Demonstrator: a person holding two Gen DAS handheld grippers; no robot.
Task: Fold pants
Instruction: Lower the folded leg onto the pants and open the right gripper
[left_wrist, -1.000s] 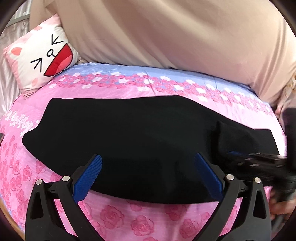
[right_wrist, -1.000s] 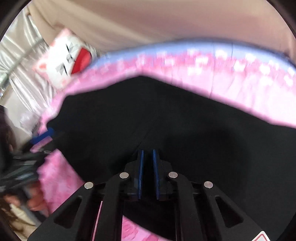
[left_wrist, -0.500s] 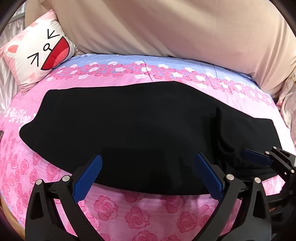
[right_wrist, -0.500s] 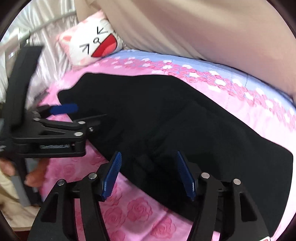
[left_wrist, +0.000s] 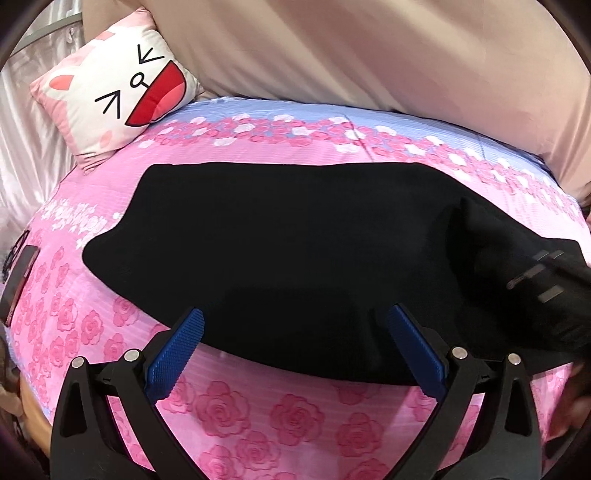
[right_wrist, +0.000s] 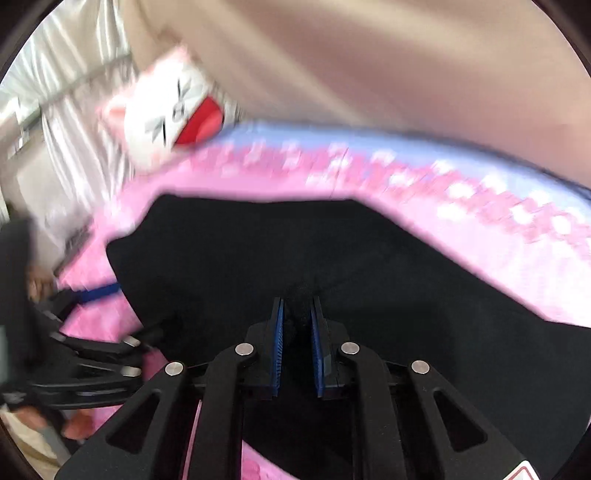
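While the black pants (left_wrist: 295, 258) lie spread flat across the bed (left_wrist: 288, 413), on its pink rose-printed sheet, the left hand-held gripper (left_wrist: 295, 354) hangs over their near edge with its blue pads (left_wrist: 173, 354) spread wide; nothing sits between them, and the pads hover just above the cloth's hem and the sheet rather than pressing on either. The pants run from a rounded end at the left, near the cat-face cushion (left_wrist: 122, 85) that leans at the head of the bed, to a doubled, thicker section at the right. There the dark body of the right hand-held gripper (left_wrist: 546, 280) lies over the cloth, blurred at the frame's edge. In the right wrist view, itself smeared by motion, the right hand-held gripper (right_wrist: 297, 328) has just been closing: its two blue pads stand nearly together with only a narrow slot left, and a dark fold of the pants (right_wrist: 332, 251) fills that slot, pinched between them. At the left edge of that view the left hand-held gripper (right_wrist: 99, 291) shows one blue finger at the border of the cloth, with a hand (right_wrist: 37, 284) partly seen behind it. A beige drape (left_wrist: 369, 55) hangs behind the bed.
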